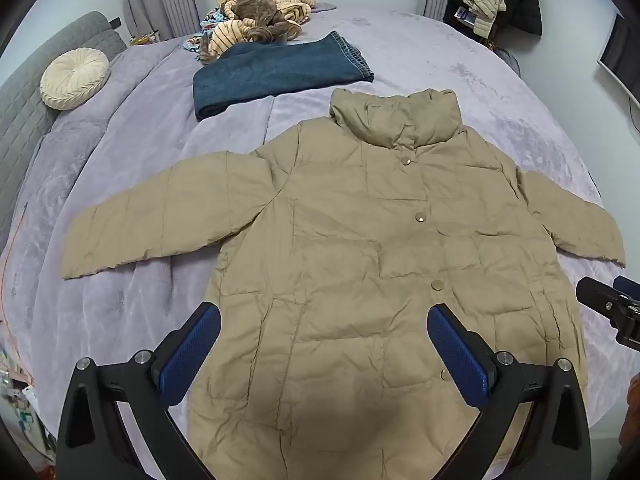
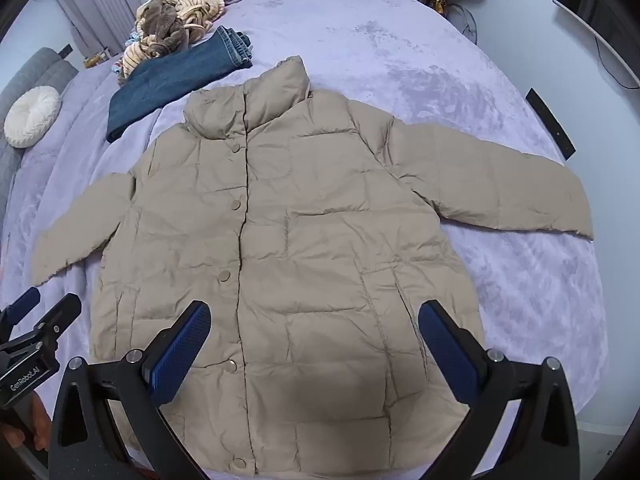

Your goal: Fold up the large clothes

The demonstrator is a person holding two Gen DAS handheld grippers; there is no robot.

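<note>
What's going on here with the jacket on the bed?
A person holds a gripper in each hand above a tan puffer jacket spread flat, front up and snapped shut, on a lavender bed. The left gripper and right gripper are both open over the hem and touch nothing. Both sleeves lie out to the sides, so no fold is made yet. Folded jeans and a striped pile lie beyond the collar.
</note>
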